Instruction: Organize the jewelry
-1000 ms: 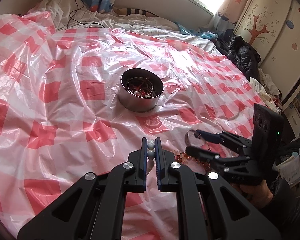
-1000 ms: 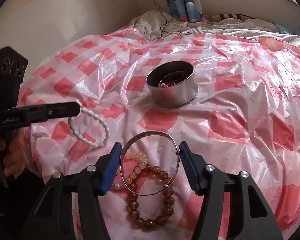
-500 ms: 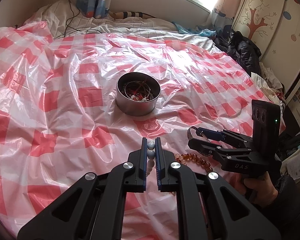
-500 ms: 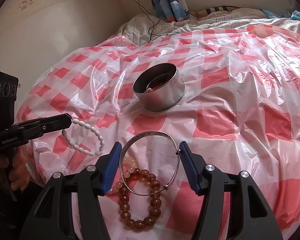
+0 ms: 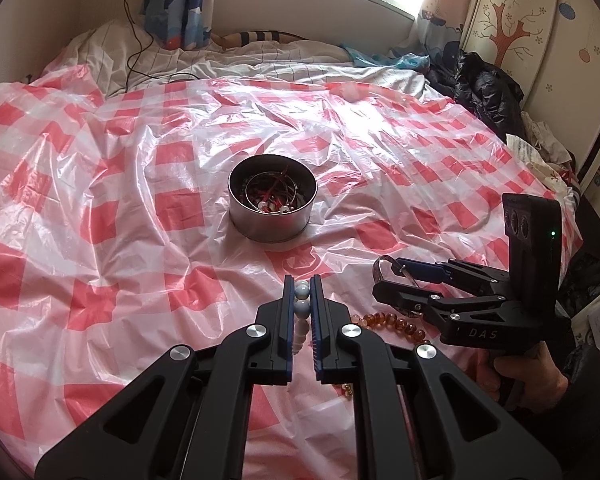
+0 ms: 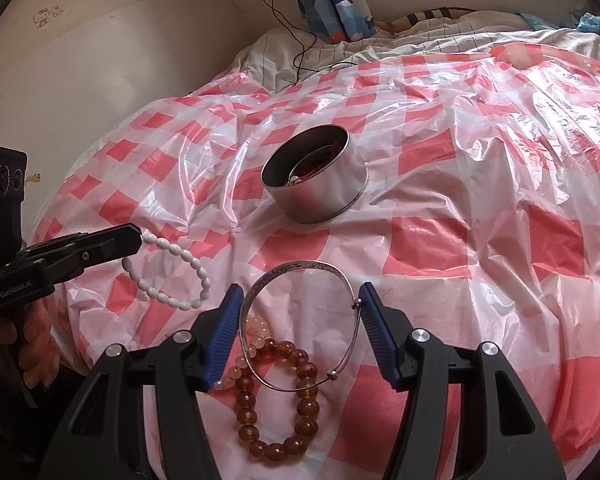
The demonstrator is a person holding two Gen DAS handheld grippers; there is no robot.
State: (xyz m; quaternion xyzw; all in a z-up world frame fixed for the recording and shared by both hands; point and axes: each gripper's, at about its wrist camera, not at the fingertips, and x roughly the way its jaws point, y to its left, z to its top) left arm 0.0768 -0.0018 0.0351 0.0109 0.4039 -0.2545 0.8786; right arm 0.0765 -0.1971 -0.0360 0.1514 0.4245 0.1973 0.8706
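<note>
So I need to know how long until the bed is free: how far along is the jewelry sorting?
Partly done. The round metal tin already holds several tangled pieces. In hand: the left gripper is shut on a white oval-bead bracelet, and the right gripper grips a thin silver bangle, both lifted short of the tin. Left on the red-checked plastic sheet: an amber bead bracelet and a pale peach one.

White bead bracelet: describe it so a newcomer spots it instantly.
On the red-checked sheet, find the steel tin, then look to its lower left in the right wrist view. The white bracelet hangs from the left gripper, the only string of plain white oval beads; the amber bracelet lies flat.
</note>
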